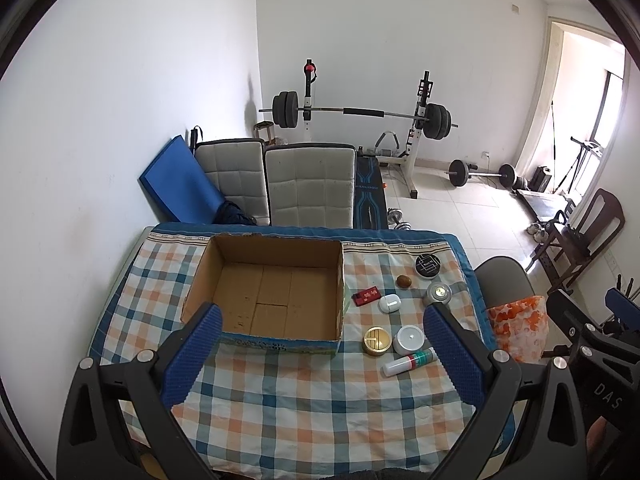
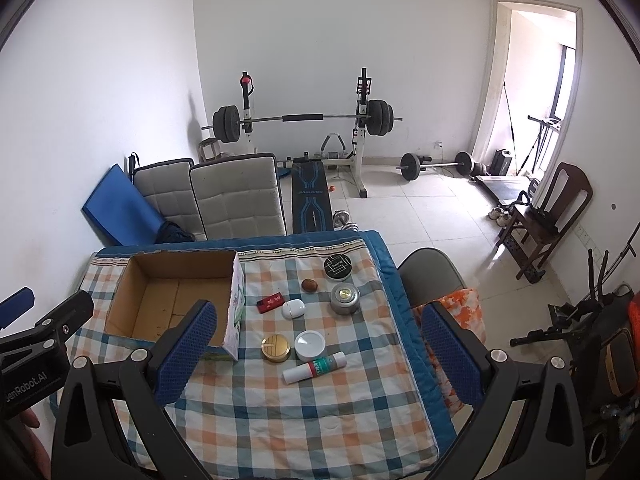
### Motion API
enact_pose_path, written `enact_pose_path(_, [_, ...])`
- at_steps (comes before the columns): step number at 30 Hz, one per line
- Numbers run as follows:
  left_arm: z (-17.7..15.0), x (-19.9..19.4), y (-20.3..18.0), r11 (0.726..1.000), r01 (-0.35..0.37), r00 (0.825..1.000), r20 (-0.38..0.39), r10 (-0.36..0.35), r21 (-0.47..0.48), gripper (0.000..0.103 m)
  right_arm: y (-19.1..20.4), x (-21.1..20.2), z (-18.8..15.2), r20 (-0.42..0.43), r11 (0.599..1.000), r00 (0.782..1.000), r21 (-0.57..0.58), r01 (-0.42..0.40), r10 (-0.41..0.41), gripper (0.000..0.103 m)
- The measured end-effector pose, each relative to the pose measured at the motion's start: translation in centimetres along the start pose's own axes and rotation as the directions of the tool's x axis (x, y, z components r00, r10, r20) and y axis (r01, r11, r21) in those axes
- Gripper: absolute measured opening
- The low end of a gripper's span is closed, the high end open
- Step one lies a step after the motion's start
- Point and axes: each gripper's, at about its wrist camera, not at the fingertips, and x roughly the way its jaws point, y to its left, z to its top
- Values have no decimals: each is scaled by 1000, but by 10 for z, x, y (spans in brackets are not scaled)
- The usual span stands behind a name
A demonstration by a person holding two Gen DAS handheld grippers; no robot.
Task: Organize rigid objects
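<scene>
Two hand-held grippers are raised above a checked tablecloth (image 2: 304,420) at the outset of a tidying job. The left gripper (image 1: 320,356) and the right gripper (image 2: 316,354) are both seen with jaws spread wide and nothing between them, apparently kept high so that the whole layout can be surveyed.

A cardboard box (image 1: 224,256), open-topped and empty, is set left of centre in the left wrist view, evidently as the destination.

The small rigid items are grouped to its right, none yet inside: a red card case (image 2: 269,302), a white oval case (image 2: 293,309), a brown nut-like object (image 2: 309,285), a black round tin (image 2: 337,267), a silver tin (image 2: 345,298), a gold round tin (image 2: 275,347), a white jar (image 2: 309,344) and a white tube (image 2: 314,367), the last lying on its side nearest the lower edge of the frame.

The tube and gold tin are judged the easiest first picks, being closest.
</scene>
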Motion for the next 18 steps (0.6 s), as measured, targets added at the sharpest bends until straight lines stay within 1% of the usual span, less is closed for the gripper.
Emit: enact_pose_path(18, [3, -2, 2, 1000, 6, 1000, 0, -6, 2, 103, 0, -1, 8, 21, 1000, 1000, 7, 16, -16, 103])
